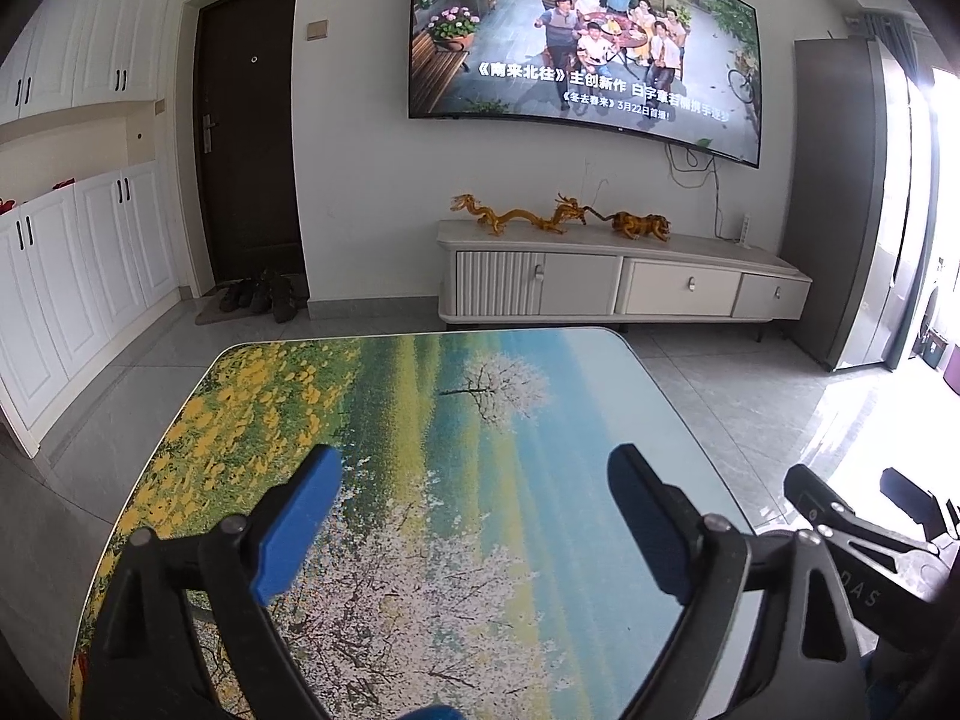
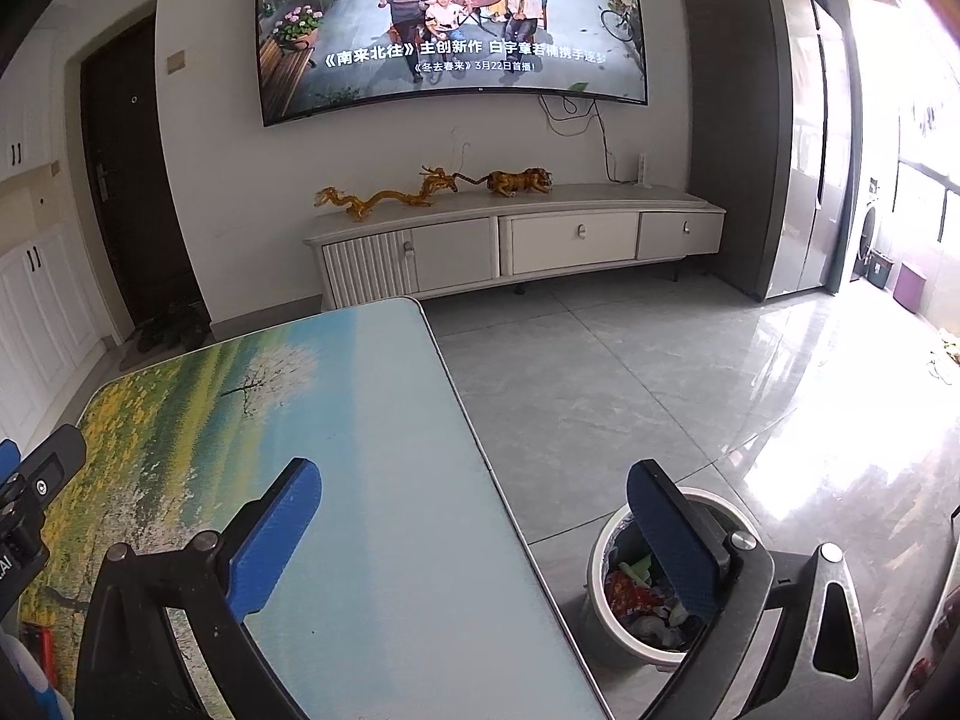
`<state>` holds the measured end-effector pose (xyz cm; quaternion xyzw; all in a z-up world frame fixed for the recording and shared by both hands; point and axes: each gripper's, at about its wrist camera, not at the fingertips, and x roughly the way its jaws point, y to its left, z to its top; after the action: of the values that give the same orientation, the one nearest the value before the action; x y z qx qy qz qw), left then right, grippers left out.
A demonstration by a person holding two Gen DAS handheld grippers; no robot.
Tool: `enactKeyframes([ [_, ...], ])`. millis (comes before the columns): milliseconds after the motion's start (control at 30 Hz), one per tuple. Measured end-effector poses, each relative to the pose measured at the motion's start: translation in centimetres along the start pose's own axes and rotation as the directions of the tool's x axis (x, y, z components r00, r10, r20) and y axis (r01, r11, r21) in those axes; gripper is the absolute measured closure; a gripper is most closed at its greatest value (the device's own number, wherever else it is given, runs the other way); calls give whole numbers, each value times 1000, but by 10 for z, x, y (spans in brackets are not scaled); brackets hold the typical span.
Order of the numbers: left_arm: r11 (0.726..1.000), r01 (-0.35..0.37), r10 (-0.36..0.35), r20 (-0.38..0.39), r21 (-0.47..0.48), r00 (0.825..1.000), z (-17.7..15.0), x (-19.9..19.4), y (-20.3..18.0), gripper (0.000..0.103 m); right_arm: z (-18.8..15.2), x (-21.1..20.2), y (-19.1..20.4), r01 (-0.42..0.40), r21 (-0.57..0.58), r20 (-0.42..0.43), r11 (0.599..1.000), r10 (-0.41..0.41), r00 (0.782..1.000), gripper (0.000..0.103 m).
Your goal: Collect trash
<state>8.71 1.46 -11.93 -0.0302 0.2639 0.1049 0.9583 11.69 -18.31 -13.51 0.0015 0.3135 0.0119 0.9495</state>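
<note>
A white round trash bin (image 2: 600, 552) stands on the floor just right of the table, with colourful wrappers (image 2: 630, 597) inside. My right gripper (image 2: 474, 492) is open and empty, over the table's right edge, its right finger in front of the bin. My left gripper (image 1: 477, 474) is open and empty above the table (image 1: 420, 420), which has a printed landscape top. No loose trash shows on the table. The right gripper also shows at the right edge of the left wrist view (image 1: 852, 498).
A low white TV cabinet (image 1: 600, 282) with golden dragon and tiger figures (image 1: 516, 216) stands against the far wall under a wall TV (image 1: 582, 36). A dark door (image 1: 246, 138) with shoes is at left. A tall grey fridge (image 2: 756, 138) is at right. Grey tiled floor (image 2: 600, 372) lies between.
</note>
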Motion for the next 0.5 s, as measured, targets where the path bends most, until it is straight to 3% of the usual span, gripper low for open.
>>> enactKeyframes([
  [233, 1000, 7, -7, 12, -2, 1000, 0, -2, 1, 0, 0, -2, -1, 19, 0, 13, 1000, -19, 1000, 0],
  [500, 999, 11, -12, 27, 30, 1000, -3, -5, -9, 0, 0, -5, -9, 39, 19, 23, 999, -39, 999, 0],
])
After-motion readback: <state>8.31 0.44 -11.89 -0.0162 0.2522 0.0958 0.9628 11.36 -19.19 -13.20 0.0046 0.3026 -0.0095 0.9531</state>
